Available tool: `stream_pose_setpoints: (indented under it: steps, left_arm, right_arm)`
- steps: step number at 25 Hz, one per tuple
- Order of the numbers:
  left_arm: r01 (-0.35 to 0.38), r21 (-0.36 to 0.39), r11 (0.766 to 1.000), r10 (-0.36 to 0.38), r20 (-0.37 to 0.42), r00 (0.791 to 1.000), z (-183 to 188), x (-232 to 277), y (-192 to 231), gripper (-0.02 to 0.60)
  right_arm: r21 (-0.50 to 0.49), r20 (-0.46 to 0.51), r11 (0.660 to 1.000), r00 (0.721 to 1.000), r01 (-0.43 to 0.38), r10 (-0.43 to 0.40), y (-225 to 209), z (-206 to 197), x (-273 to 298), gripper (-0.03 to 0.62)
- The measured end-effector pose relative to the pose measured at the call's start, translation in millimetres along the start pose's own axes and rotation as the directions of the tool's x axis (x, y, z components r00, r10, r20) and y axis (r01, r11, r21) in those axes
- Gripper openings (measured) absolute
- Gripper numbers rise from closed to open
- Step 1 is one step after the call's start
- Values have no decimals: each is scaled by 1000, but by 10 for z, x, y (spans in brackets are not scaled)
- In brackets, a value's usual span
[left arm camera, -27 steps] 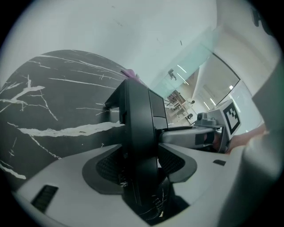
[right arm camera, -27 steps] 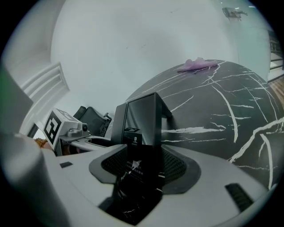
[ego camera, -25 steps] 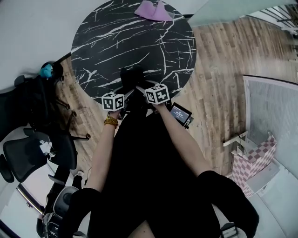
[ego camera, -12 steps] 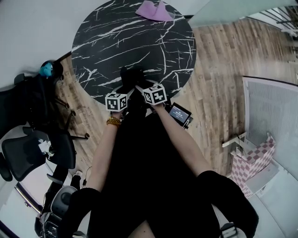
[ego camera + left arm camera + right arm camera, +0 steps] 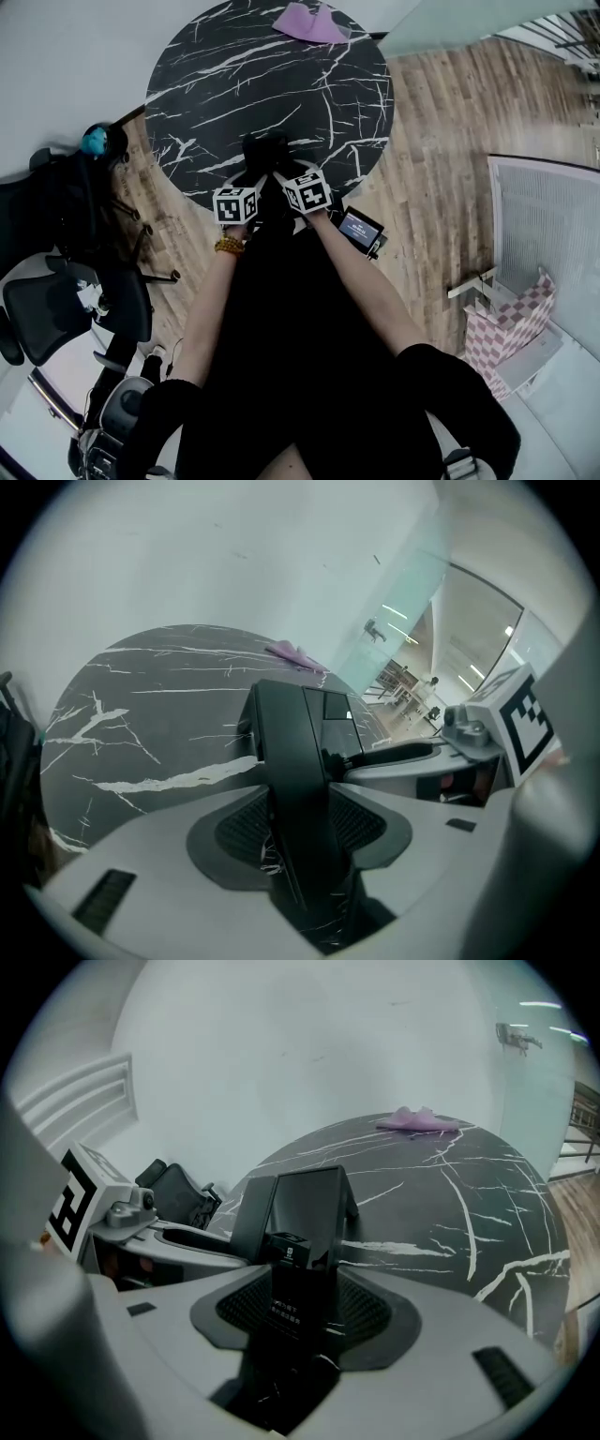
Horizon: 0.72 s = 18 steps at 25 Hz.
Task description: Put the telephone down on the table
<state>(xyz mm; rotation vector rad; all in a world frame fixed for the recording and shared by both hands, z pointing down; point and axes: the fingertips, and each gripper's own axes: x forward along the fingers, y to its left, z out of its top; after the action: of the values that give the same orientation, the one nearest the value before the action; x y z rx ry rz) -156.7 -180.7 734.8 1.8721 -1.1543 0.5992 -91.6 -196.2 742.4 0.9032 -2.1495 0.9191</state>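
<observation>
Left pads point(image 5: 246, 829) first: one on each side of the black phone point(image 5: 291, 761), tight against its flanks. These jaws have just been closing in on it, so the left gripper point(image 5: 302, 836) is pinching the phone edge-on. Over to the right gripper point(image 5: 298, 1321): its pads point(image 5: 367, 1312) are clamped on a labelled black part of the same phone, whose sloped body rises just ahead of them.

That makes two grips on one thing, from opposite sides, and it looks sensible. The phone is broad and awkward, and a hold on each side should keep it from swinging or tipping on the way down.

Pulling back to the head view, both marker cubes sit side by side at mid-frame. The phone is a dark shape just above them, over the near edge of the round marble table point(image 5: 234, 84). Both grippers slant down toward the top. Whether the base already touches the marble, I cannot tell.

My read is that the job now is to settle it flat and only then let the pads ease off. The worry is how close it sits to the rim. The purple cloth point(image 5: 305, 21) lies at the far edge, top of frame, well apart and no obstacle.
</observation>
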Motion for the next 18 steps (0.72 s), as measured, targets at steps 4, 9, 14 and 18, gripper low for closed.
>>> stream_pose_setpoints:
  steps: [4, 9, 14, 18]
  left_arm:
    - [-20, 12, 1000, 20, -3, 1000, 2, 2, 6, 201]
    - [-12, 45, 999, 12, -20, 1000, 25, 9, 0, 198]
    - [-12, 75, 997, 15, -30, 999, 47, 15, -10, 198]
    - [-10, 96, 995, 14, -33, 999, 35, 21, -23, 201]
  right_arm:
    - [-3, -10, 1000, 1000, 15, -15, -12, 3, -10, 218]
    - [36, -3, 999, 1000, 24, -24, -18, -1, -16, 214]
    - [67, -4, 996, 999, 53, -53, -22, -3, -28, 210]
    - [86, 1, 994, 997, 71, -71, -30, -13, -54, 207]
